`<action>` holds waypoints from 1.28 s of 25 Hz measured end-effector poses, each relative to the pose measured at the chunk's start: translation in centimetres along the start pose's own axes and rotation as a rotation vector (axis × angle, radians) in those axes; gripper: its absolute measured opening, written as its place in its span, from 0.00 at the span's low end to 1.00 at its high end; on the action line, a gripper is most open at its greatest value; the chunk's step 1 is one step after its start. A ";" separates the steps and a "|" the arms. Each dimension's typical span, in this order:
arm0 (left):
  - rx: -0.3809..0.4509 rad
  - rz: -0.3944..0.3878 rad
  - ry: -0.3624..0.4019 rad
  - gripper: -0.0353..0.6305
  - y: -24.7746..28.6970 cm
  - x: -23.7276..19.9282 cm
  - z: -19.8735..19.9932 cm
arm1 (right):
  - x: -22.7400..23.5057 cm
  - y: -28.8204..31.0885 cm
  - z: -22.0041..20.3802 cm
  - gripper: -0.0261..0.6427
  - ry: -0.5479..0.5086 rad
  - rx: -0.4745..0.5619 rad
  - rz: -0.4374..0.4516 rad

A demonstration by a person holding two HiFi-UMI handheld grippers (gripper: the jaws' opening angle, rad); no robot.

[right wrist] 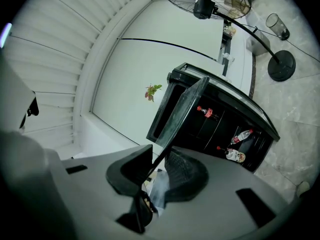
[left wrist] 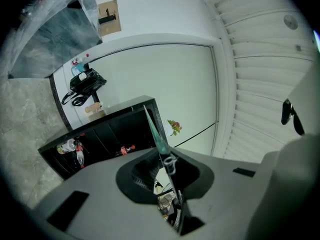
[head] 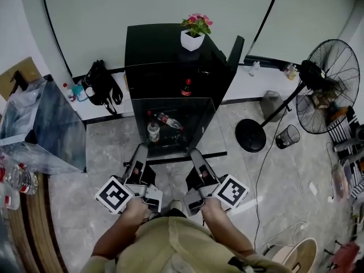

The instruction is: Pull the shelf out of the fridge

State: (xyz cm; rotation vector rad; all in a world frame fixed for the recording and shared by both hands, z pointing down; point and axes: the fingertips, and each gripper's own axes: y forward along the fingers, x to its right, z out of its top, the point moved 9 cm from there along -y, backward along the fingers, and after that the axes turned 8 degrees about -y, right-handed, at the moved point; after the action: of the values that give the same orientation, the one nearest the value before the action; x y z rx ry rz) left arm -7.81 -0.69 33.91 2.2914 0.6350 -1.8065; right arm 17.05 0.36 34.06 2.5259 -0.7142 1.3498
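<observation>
A clear glass shelf sticks out of the front of the black fridge, whose door stands open to the right. Both grippers are at the shelf's near edge. My left gripper is shut on the left part of that edge; the pane runs edge-on between its pads. My right gripper has the pane between its jaws, but a gap shows beside the ribbed pad, so it stands open. Bottles lie inside the fridge, seen through the glass.
A potted pink flower stands on the fridge top. A standing fan with its round base and a mesh bin are on the floor at the right. A glass-topped table is at the left, and a black bag sits on the ledge.
</observation>
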 end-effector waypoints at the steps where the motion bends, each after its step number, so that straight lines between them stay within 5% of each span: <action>1: 0.002 -0.002 -0.004 0.13 -0.2 0.1 0.0 | -0.1 -0.1 -0.1 0.17 -0.001 -0.001 0.000; 32: 0.047 0.012 0.001 0.14 -1.3 -0.1 2.0 | -1.5 1.9 -1.0 0.17 -0.013 -0.046 0.019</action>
State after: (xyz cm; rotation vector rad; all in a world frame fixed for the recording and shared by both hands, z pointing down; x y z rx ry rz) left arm -10.13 -0.25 33.72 2.3211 0.5842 -1.8336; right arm 14.66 -0.40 33.34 2.5010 -0.7644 1.3090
